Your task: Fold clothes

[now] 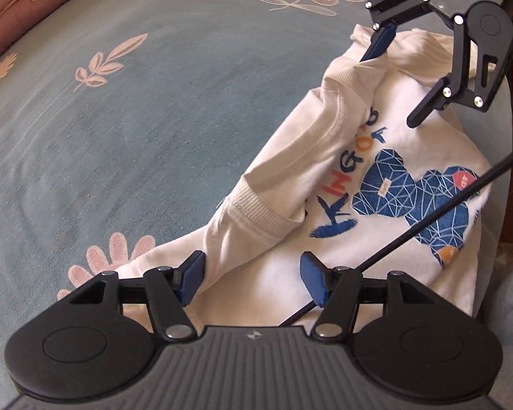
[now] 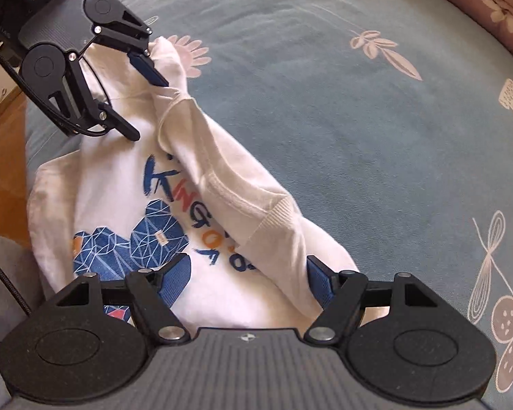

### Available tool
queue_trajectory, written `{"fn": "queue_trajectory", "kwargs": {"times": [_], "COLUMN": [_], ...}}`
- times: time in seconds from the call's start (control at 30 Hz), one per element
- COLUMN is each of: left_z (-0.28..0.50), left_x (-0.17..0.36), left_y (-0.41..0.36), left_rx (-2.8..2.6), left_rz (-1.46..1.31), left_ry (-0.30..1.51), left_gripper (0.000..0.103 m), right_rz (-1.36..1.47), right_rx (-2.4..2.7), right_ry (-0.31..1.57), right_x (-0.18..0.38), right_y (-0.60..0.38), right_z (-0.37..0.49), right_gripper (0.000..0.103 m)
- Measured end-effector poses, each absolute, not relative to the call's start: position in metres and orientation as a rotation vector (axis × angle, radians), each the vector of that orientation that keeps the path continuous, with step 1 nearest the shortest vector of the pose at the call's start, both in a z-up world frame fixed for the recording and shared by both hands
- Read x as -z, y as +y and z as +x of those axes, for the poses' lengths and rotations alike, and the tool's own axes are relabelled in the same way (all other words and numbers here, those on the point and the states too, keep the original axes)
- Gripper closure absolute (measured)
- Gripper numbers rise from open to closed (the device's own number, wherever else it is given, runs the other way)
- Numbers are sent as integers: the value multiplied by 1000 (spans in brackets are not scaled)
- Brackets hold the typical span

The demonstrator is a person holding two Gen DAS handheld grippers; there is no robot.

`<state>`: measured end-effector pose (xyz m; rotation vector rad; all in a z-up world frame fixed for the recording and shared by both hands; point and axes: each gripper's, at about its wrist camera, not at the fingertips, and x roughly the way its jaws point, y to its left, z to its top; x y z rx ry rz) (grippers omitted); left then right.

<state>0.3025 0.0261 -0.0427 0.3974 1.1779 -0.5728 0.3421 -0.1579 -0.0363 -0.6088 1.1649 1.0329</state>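
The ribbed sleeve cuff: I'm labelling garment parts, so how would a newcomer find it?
On the blue flowered bedspread lies a white sweatshirt. A sleeve is folded across its front; the sleeve cuff is the ribbed band beside the colourful lettering.

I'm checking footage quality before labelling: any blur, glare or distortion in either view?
Left wrist view: strong fisheye bending, blue bedspread softly smeared, sweatshirt print sharp. Right wrist view: same curvature, sunlit sweatshirt slightly washed out, no hard glare.

The sleeve [image 2: 242, 184] hides some print lettering [image 2: 201, 212] — the sweatshirt [image 1: 410, 273] hem runs behind the left tongs [image 1: 253, 282].
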Motion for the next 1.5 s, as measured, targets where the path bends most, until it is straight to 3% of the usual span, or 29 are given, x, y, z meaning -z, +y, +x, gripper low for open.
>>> {"fn": "queue_trajectory", "kwargs": {"times": [0.13,0.3,0.37,0.63,0.93,1.1,1.17,1.5], "left_z": [301,317,327,338,314,336,332,328], "left_x": [38,32,33,50,44,56,53,51], "left_y": [24,25,26,22,23,31,31,28], "left_rx": [613,673,706,919,945,894,907,934], "left_rz": [443,529,559,635,628,492,480,545], "left_ry": [1156,1088,1073,1234,1274,1337,1341,1291], "left_gripper": [42,42,43,49,49,53,60,61], "right_rz": [-666,-667,-682,-699,-669,-609,-582,-655], "right_rx": [-1059,-1051,-1049,-1049,-1029,-1011,-1011,-1092], "right_ry": [1160,1167,1165,1155,1129,1143,1181,1198], "right_x": [38,40,41,41,41,47,49,47], "right_y": [-154,-153,-152,-156,-162,-155,-157,-155], "right_z": [337,345,344,335,336,364,370,361], "right_gripper": [32,52,55,55,53,53,53,54]}}
